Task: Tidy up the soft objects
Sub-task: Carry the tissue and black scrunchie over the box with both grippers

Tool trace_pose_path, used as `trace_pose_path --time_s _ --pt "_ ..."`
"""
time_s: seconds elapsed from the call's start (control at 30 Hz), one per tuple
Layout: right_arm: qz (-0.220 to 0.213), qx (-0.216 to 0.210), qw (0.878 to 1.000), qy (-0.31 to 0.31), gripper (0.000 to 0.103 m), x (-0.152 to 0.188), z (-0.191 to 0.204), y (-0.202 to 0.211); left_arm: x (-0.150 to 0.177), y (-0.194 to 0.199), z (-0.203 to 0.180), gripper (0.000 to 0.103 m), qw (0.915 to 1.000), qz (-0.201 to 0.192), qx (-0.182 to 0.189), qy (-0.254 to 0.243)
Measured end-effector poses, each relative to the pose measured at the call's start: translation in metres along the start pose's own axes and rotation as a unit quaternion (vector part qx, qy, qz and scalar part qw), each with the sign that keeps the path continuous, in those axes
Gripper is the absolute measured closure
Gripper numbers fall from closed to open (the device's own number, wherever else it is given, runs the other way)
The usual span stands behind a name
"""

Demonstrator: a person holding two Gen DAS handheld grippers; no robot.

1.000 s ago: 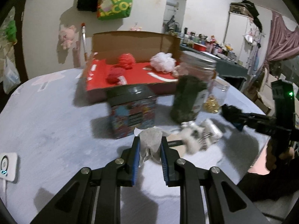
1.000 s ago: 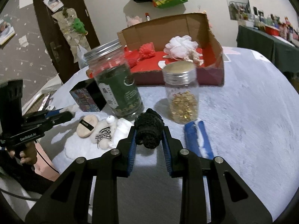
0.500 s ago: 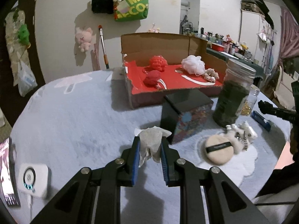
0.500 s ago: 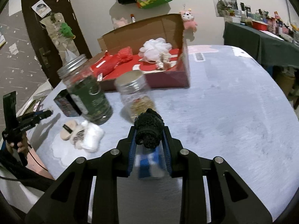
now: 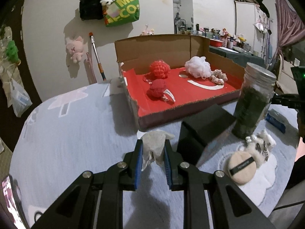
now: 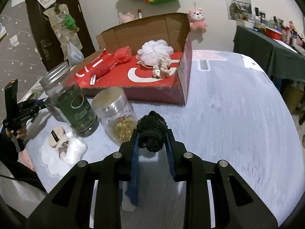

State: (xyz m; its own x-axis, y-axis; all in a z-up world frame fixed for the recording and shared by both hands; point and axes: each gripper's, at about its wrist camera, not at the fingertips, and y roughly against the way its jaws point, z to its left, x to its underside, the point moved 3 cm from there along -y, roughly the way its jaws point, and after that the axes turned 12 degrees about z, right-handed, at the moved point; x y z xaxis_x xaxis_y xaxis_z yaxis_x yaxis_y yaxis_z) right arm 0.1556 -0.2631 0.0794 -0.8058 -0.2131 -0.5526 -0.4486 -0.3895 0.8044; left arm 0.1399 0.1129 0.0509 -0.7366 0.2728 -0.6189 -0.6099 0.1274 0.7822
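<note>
Overall, the grey table [image 5: 66,133] carries an open cardboard box [image 5: 152,45] with a red floor, already holding red and white puffs. Nearer stand a dark jar [image 5: 251,103] and a black tin [image 5: 205,127]. Left gripper [image 5: 152,148]: fingers clamped on a crumpled white tissue [image 5: 154,143], its loose end pointing up and away, above the table before the box. Right gripper [image 6: 151,139]: fingers pinching a black knitted ball [image 6: 151,133], no clear long axis, beside the gold-filled jar [image 6: 116,114].
</note>
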Motion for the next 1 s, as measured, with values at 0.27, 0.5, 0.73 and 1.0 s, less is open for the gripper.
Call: trace_pose_path --time_s 0.27,0.5,0.73,1.0 --pt "0.008 -0.008 0.999 0.039 0.078 -0.034 0.001 -0.003 -0.034 0.004 0.002 0.081 0.9990 -0.012 0.018 -0.040" --pt "0.009 -0.039 0.997 0.062 0.078 -0.063 0.008 -0.004 -0.070 0.001 -0.004 0.081 0.9969 -0.010 0.056 -0.055" --pt "0.020 -0.047 0.994 0.101 0.078 -0.100 0.028 -0.012 -0.112 -0.015 -0.027 0.081 0.9936 0.016 0.086 -0.072" --pt "0.078 -0.059 0.987 0.131 0.078 -0.146 0.049 -0.049 -0.150 -0.057 -0.054 0.081 0.9877 0.082 0.088 -0.100"
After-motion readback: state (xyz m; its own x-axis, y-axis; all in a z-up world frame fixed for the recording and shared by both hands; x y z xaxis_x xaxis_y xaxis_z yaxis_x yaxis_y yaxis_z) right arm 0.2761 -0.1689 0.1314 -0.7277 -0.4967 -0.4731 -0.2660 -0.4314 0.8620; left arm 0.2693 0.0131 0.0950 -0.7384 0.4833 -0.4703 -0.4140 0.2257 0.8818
